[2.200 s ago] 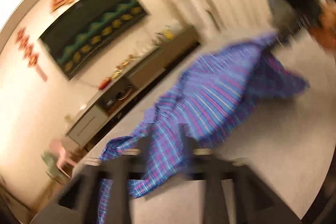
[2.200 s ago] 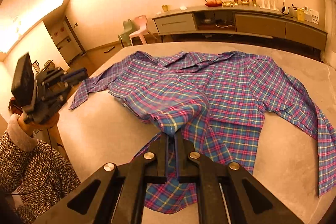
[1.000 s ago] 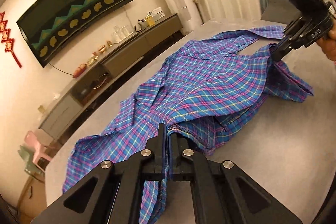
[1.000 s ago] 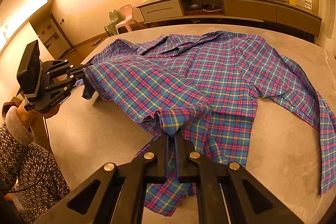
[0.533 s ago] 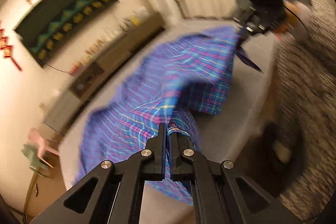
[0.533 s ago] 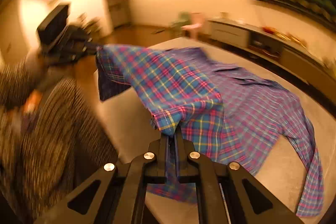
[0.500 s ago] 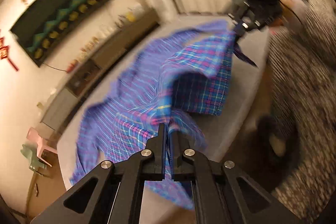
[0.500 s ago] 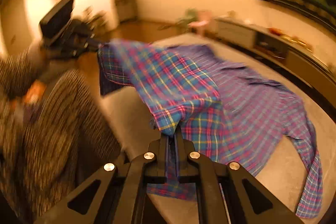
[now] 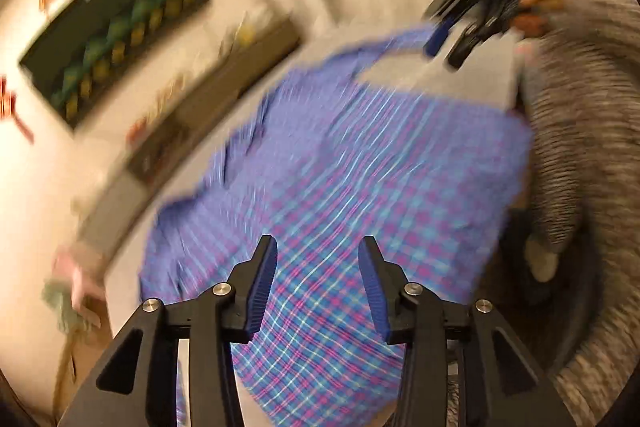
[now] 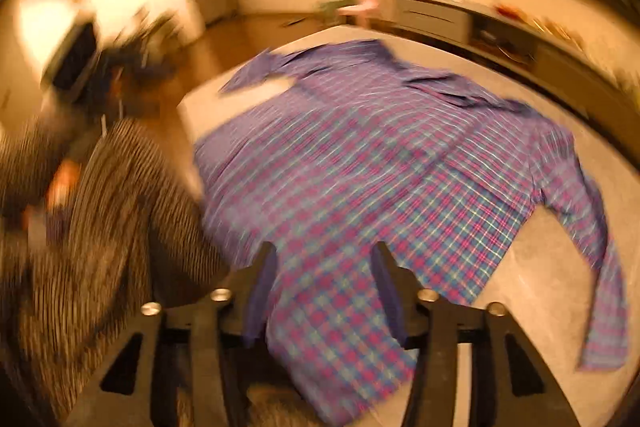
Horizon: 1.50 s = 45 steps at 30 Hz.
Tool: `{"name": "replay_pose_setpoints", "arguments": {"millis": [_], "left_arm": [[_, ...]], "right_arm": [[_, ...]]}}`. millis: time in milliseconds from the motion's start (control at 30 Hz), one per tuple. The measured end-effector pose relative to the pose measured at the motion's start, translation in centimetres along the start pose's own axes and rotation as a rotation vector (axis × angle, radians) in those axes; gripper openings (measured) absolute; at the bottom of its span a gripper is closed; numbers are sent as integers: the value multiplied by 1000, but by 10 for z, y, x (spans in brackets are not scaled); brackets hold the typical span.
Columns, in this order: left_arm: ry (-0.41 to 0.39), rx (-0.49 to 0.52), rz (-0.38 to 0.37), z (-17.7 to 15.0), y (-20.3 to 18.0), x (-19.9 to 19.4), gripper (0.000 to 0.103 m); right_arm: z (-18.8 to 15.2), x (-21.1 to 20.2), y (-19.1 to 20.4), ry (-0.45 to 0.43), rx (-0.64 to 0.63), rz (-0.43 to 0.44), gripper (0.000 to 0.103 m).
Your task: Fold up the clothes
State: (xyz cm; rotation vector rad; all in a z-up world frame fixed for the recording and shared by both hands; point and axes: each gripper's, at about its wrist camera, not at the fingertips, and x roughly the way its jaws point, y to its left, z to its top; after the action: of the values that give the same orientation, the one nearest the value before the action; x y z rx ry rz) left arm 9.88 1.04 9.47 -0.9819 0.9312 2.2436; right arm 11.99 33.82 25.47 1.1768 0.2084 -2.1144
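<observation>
Plaid shirt (image 9: 360, 187) fills mid-frame on the grey table (image 9: 420, 79), left gripper (image 9: 316, 291) spread wide, holding nothing. Right wrist view: shirt (image 10: 380, 167) lies flat mid-frame, right gripper (image 10: 324, 287) also wide apart, empty, blurry.

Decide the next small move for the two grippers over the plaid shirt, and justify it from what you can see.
Probably close on a sleeve to begin folding. Both the left gripper and right gripper are open, holding nothing, and the plaid shirt lies spread on the table, its sleeve still stretched out to the side.
</observation>
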Motion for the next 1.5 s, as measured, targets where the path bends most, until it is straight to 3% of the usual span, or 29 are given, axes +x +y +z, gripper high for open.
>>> {"name": "replay_pose_setpoints", "arguments": {"millis": [100,133,200,233,300,333,433,467,500,600,700,800,933,1100,1167,1333,1500], "left_arm": [[203,-61,43,-6,9,85,42],[258,-81,47,-13,11,106,42],[264,-152,56,-29,22,124,44],[293,-178,54,-32,28,128,46],[368,-226,47,-33,40,135,42],[364,-215,68,-28,44,132,42],[166,-215,58,-3,60,116,46],[135,-247,42,1,68,121,46],[104,-279,26,5,77,126,46],[98,-293,8,-3,80,149,46],[99,-300,-7,-13,80,173,45],[100,-307,-23,-23,81,197,46],[100,-316,-43,-37,82,229,47],[101,-328,-69,-53,83,269,47],[98,-313,-61,-56,80,279,47],[101,-312,-55,-61,74,306,47],[106,-233,32,-60,65,320,47]], "right_arm": [[11,60,-24,183,98,-218,54],[6,74,-35,214,113,-231,54],[-7,100,-59,263,158,-220,56],[-13,109,-68,238,143,-239,54],[-24,134,-93,273,167,-293,53],[-30,145,-106,272,193,-316,54],[-36,182,-130,258,223,-398,55],[-31,191,-130,220,207,-428,55],[-22,198,-128,161,202,-398,55],[10,229,-121,-2,183,-274,55],[49,295,-116,-59,124,-259,55],[84,393,-129,-53,67,-292,55],[97,541,-172,82,105,-322,55],[118,633,-214,60,147,-315,56],[133,661,-237,38,174,-334,55],[149,678,-299,-276,427,-346,55],[105,713,-292,-325,508,-268,55]]}}
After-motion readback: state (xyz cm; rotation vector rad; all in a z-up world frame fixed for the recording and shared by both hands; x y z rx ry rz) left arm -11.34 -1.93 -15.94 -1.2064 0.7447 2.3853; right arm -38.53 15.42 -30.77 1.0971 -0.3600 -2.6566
